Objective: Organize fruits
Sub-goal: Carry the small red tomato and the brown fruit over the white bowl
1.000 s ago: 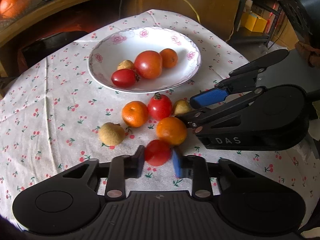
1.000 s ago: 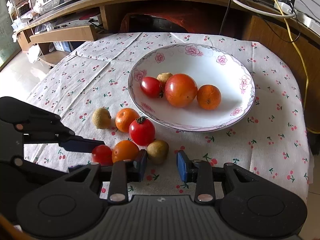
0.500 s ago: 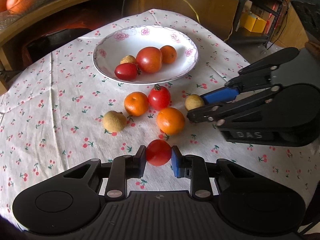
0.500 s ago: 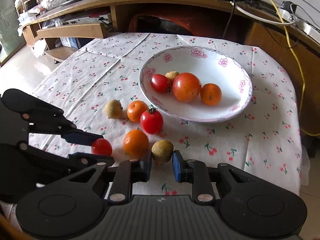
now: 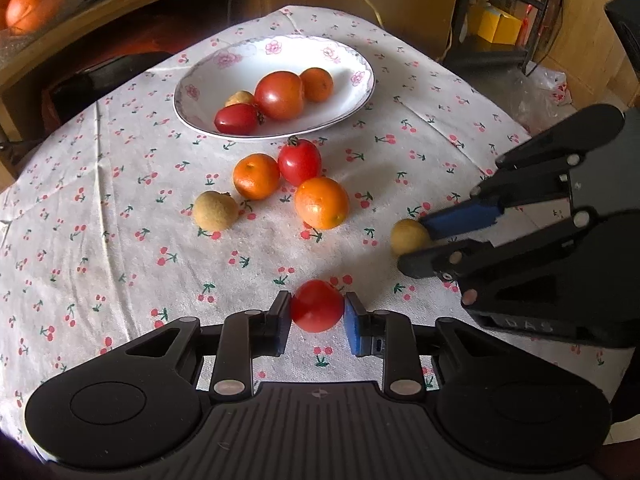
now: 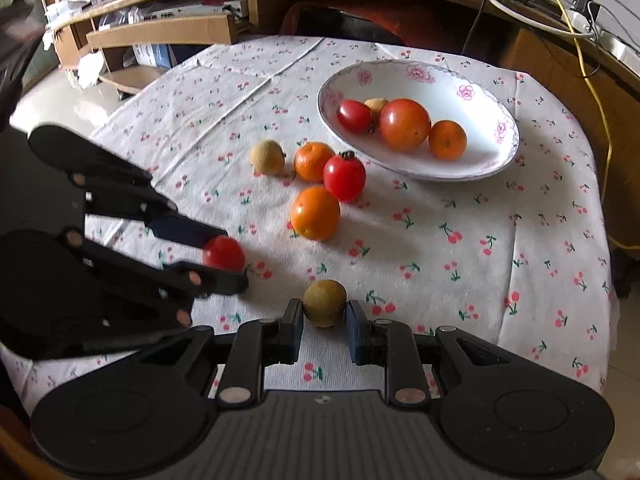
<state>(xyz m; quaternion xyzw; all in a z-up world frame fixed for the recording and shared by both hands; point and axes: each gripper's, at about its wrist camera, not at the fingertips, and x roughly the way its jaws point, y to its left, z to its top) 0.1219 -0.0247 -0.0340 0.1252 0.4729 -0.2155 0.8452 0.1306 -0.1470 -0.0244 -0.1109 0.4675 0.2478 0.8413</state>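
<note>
In the plate (image 5: 362, 92), the big tomato (image 5: 279, 95) is hiding most of a small tan fruit (image 5: 239, 98), possibly a longan; I'm seeing only its top.

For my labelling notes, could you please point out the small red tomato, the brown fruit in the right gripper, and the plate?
small red tomato (image 5: 316, 306), left wrist view, front skin.
brown fruit (image 6: 324, 303), right wrist view, centre.
plate (image 6: 416, 70), right wrist view, far rim.
</note>
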